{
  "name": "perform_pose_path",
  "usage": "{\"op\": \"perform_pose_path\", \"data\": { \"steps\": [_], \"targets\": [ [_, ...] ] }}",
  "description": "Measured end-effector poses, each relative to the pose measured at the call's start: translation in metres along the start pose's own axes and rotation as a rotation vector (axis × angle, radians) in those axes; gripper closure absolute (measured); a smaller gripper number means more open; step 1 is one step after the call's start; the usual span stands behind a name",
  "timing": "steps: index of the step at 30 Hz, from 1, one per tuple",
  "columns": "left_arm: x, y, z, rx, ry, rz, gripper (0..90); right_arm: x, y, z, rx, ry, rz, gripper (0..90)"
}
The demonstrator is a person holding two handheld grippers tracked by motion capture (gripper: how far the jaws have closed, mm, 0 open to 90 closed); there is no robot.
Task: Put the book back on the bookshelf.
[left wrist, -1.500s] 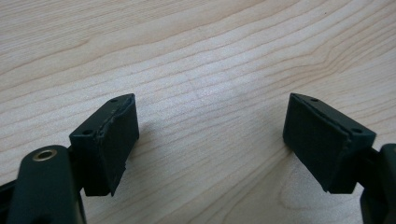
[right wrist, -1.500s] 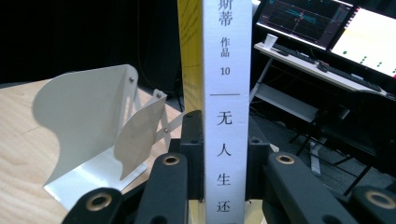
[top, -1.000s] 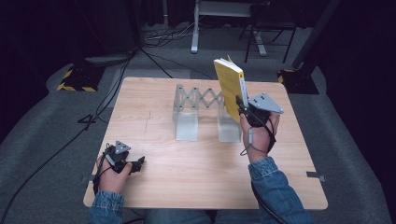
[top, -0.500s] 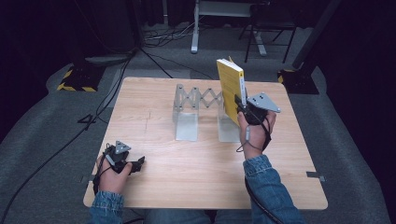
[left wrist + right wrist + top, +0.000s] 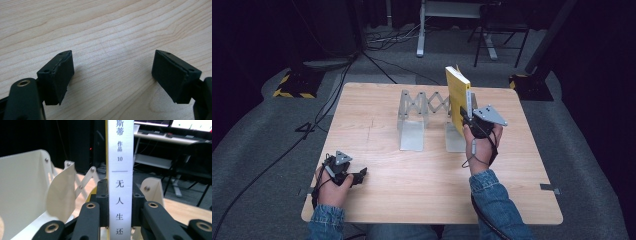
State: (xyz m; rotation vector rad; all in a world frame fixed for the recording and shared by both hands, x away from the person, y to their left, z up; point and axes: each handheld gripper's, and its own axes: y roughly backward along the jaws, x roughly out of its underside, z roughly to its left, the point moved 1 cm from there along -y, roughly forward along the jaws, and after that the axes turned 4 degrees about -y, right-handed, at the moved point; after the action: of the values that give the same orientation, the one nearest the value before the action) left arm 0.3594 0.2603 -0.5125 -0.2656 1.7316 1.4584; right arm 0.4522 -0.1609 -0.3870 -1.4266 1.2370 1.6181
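Lowered a bit since 1 s ago: the right hand-held gripper (image 5: 467,116) w/ the book (image 5: 457,97), now closer to the desk (image 5: 377,135) and the rack (image 5: 422,120). Left side hasn't shifted.

Right hand-held gripper is clamped on the book's spine (image 5: 120,182), pads tight on both sides in the right gripper view; white spine strip w/ black characters runs straight up between the jaws. Book is upright, yellow cover facing left in the high view, held above the rack's right end plate (image 5: 455,142), bottom edge near it; can't tell if touching. Rack = two pale metal plates joined by a scissor lattice (image 5: 428,103), standing mid-desk. In the right gripper view a plate (image 5: 22,192) sits just left of the book, another rounded piece (image 5: 151,188) to the right behind the jaw.

Left hand-held gripper (image 5: 359,175) rests at the near left part of the desk, well apart from the rack; jaws spread wide, nothing between them, bare wood grain (image 5: 112,50) below.
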Motion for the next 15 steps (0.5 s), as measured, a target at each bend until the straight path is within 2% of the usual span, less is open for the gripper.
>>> {"op": "perform_pose_path", "data": {
  "steps": [5, 9, 12, 13, 15],
  "targets": [
    [0.0, 0.0, -0.001, 0.001, 0.004, 0.0, 18.5, 0.005, -0.003, 0.006, -0.021, 0.012, 0.022, 72.8],
    [0.0, 0.0, -0.001, 0.002, -0.001, 0.001, 18.5, 0.012, -0.006, 0.012, -0.039, 0.025, 0.062, 70.9],
    [0.0, 0.0, -0.001, 0.001, -0.001, 0.0, 18.5, 0.016, -0.007, 0.011, -0.05, 0.012, 0.086, 71.7],
    [0.0, 0.0, -0.001, 0.001, -0.002, 0.0, 18.5, 0.018, -0.006, 0.01, -0.05, 0.006, 0.071, 71.9],
    [0.0, 0.0, -0.001, 0.002, -0.005, 0.001, 18.5, 0.018, -0.005, 0.01, -0.041, 0.009, 0.075, 71.5]
  ]
}}
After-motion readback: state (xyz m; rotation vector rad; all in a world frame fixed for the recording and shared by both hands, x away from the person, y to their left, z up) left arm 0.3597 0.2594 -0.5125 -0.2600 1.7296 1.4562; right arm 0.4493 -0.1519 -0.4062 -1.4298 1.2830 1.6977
